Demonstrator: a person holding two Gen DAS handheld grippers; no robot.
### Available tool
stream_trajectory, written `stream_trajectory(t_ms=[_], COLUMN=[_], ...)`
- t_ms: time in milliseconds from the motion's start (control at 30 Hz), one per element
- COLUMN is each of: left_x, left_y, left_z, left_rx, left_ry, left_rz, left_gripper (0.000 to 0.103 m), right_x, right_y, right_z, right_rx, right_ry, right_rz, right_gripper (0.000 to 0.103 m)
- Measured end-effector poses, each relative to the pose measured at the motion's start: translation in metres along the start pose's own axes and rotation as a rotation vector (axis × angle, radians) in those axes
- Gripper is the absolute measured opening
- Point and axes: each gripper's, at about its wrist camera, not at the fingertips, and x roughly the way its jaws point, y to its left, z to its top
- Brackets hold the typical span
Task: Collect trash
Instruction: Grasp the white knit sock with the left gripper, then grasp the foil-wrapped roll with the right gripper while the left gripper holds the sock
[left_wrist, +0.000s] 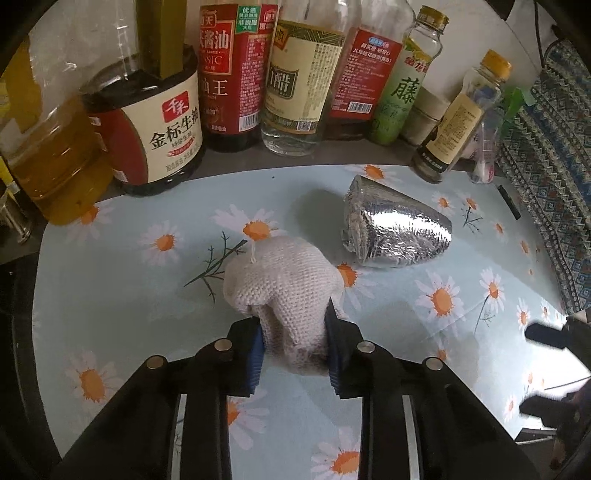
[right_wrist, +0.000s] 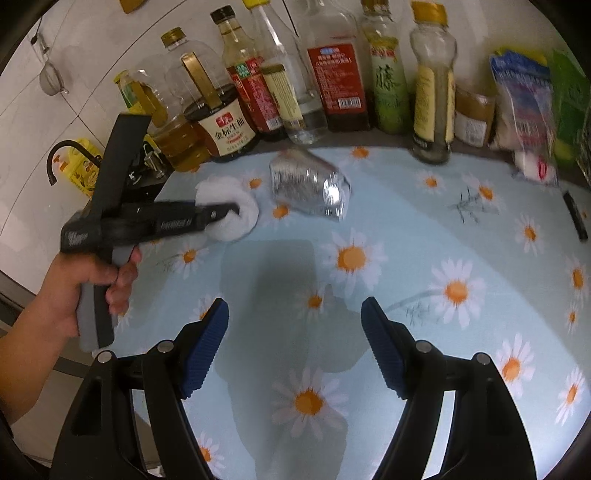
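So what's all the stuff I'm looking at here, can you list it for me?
knitted cloth wad: one, off-white, on the tablecloth, pinched between the left gripper's fingers
foil bundle: one, silver, lying on its side just beyond the cloth
bottles: a row, count unclear, dark, red-labelled, clear and green, along the back wall
tablecloth: one, pale blue with daisies
packets: a few, blue, white and green, far right corner
left gripper: black with blue pads, shut on the cloth
right gripper: black with blue pads, open, empty
hand: one, holding the left gripper's handle
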Motion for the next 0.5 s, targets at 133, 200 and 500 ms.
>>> stream_trajectory(t_ms=[133,200,500], left_x=[-0.012,-0.017,-0.052], left_y=[0.001,0.0,-0.008], left_z=[-0.007,-0.01,-0.029], left_rx=[-0.008,-0.006,-0.03], left_ry=[-0.007,-0.009,-0.044], left_rz=[0.008,0.01,0.04], left_gripper=[0.026,0.026,0.026], right_x=[0.005,0.01,0.039], right_y=[0.001,0.0,0.004], right_z=[0.018,0.027,0.063], right_rx=[-0.053,-0.071,-0.203], right_ry=[-0.012,-0.012,0.0], right_rz=[-0.018,-0.017,-0.003], right_gripper=[0.074,0.074,0.074])
